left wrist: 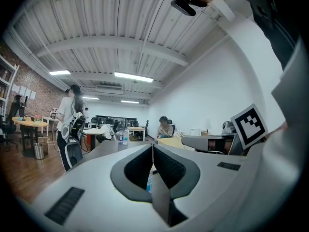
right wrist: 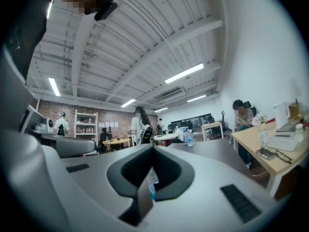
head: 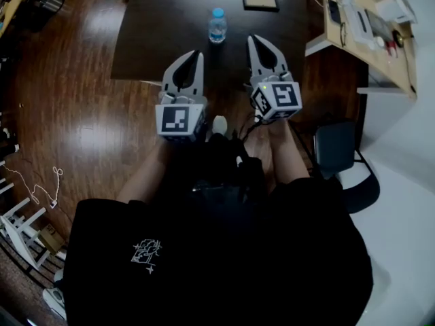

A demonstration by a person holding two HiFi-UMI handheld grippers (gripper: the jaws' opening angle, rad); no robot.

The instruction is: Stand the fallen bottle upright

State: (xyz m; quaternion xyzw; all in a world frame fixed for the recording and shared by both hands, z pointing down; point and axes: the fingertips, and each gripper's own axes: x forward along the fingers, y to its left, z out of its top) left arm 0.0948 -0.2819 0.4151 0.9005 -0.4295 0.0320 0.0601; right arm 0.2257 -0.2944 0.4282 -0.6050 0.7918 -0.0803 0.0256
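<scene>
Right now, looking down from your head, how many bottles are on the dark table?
1. The bottle stands upright on the dark table. The table's far end is cut off in the head view, so more may be hidden.

Bright ceiling strip lights; head view dim, glare on the wood floor; fisheye-warped edges

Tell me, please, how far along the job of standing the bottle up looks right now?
Done: the bottle stands upright, cap up, on the dark table.
In hand: nothing. The left gripper and the right gripper are both shut and empty, and both are clear of the bottle.
Left: apparently nothing on the bottle itself; the task looks complete.
</scene>
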